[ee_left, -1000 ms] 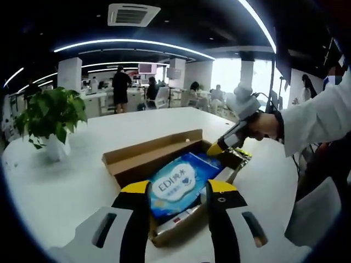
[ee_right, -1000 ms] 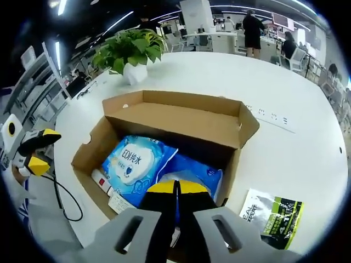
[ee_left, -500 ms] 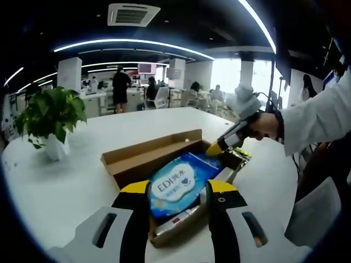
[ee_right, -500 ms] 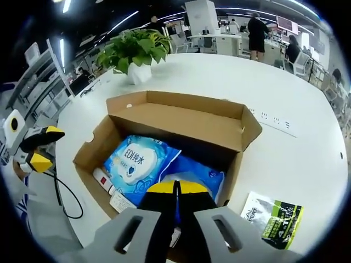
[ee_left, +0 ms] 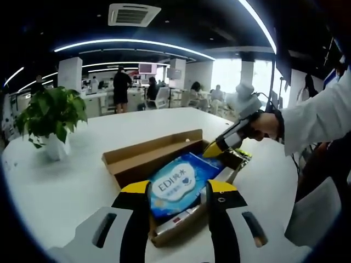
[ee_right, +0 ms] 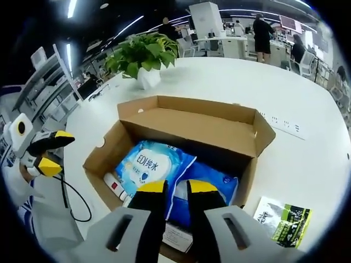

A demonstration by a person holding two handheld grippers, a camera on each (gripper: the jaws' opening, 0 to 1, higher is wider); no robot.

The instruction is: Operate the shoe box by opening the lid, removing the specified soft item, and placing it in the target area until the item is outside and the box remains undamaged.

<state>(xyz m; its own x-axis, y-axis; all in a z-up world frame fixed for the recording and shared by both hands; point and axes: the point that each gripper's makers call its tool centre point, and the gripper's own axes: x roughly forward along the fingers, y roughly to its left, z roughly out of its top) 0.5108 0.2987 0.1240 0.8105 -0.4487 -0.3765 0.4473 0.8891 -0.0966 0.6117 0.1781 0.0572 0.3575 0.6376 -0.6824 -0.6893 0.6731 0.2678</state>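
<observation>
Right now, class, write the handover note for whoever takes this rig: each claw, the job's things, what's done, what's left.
Left claw: open, empty, low at the near end of the shoe box.
Right claw: jaws slightly apart, empty, over the box's blue packs.
Shoe box on the white table, lid folded back and open, looks undamaged.
Inside: wipes pack marked EDI, second blue pack beside it.
Green-black sachet lies on the table outside the box.
Done: lid open. Left: grasp the soft pack, lift it out, set it down.

White table (ee_right: pixel 307 93), open shoe box (ee_right: pixel 186 118), potted plant (ee_right: pixel 143 57), green-black packet (ee_right: pixel 282 216)
</observation>
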